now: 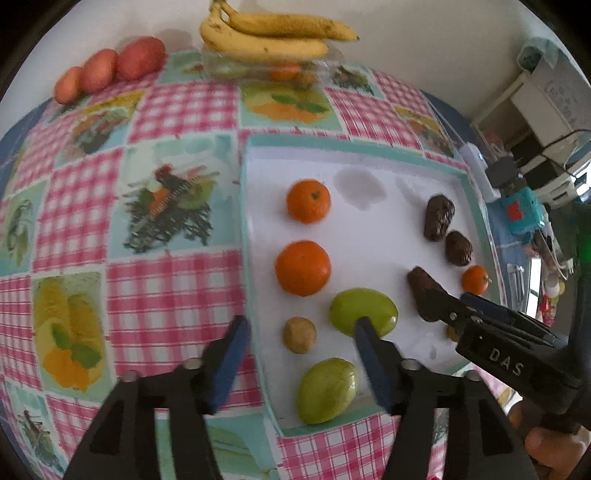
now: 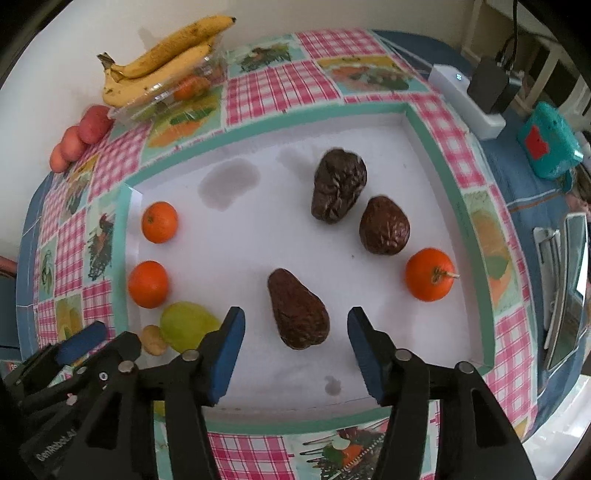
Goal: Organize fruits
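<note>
The cloth point(image 1: 177, 122) on the bench looked smooth and a little shiny, like plastic. The white sheet point(image 2: 258, 258) looked matt like paper, with a dull grey stain point(image 2: 229, 184). The three dark fruits point(image 2: 339, 184) had wrinkled, slightly shiny skin. The oranges point(image 1: 303, 267) looked finely bumpy. The green fruits point(image 1: 364, 312) were smooth and glossy. The bananas point(image 1: 273, 35) sat on a clear, shiny plastic box point(image 2: 166, 96). The left claw point(image 1: 299, 354) and right claw point(image 2: 295, 350) were matt black plastic with blue pads point(image 2: 229, 354) and round metal pins point(image 2: 190, 355).

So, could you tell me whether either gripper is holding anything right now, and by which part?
Nothing is held. The left gripper is open above the tray; the right gripper is open around the nearest avocado, not closed on it.
</note>
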`<state>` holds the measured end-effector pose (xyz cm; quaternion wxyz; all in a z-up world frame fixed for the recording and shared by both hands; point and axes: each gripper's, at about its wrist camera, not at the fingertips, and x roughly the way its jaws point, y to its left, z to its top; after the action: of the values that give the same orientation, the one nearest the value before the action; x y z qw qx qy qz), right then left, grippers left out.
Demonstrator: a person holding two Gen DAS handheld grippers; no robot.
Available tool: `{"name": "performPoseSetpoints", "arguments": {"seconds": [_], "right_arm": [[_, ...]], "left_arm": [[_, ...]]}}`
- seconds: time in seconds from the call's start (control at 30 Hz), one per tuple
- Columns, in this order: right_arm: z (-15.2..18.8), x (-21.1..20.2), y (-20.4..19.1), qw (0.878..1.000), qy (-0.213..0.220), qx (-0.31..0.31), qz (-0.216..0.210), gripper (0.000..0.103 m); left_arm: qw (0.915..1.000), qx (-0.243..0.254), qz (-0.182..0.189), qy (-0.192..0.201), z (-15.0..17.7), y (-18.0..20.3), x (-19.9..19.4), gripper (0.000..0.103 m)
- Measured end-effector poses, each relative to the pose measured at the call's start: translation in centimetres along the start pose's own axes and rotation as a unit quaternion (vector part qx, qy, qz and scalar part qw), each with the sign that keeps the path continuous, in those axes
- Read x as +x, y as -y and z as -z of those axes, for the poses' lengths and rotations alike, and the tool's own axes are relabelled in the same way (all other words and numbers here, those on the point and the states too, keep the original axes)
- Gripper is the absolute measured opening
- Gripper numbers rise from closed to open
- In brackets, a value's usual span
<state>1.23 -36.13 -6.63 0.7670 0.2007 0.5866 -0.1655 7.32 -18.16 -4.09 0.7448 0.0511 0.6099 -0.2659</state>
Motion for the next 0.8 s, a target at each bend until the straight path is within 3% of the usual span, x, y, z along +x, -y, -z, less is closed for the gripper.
{"name": "performPoseSetpoints", "arguments": {"seconds": [0.1, 0.2, 0.37, 0.47, 0.8], "right_arm": [[-0.2, -0.7, -0.4, 1.0, 0.009, -0.006, 0.0, 0.063], [-0.1, -1.0, -0.9, 1.0, 0.017, -0.016, 0.008, 0.083], [0.0, -1.0, -1.9, 0.999, 0.022, -0.039, 0.014, 0.084], [0.3, -1.0, -2.5, 0.998, 0.024, -0.053, 0.016, 0.089], [2.5, -2.0, -4.2, 0.996, 0.043, -0.07, 0.018, 0.093]], "left_arm": [[0.9998, -0.007, -0.009, 0.014, -0.1, -0.9, -1.2, 0.076], [0.999, -0.029, -0.03, 0.017, -0.2, -2.5, -1.6, 0.083], [0.9951, -0.059, -0.077, 0.021, -0.1, -5.2, -1.6, 0.09], [0.9927, -0.066, -0.094, 0.035, 0.2, -6.3, -1.6, 0.103], [0.9858, -0.059, -0.145, 0.061, 1.6, -8.0, -3.1, 0.103]]}}
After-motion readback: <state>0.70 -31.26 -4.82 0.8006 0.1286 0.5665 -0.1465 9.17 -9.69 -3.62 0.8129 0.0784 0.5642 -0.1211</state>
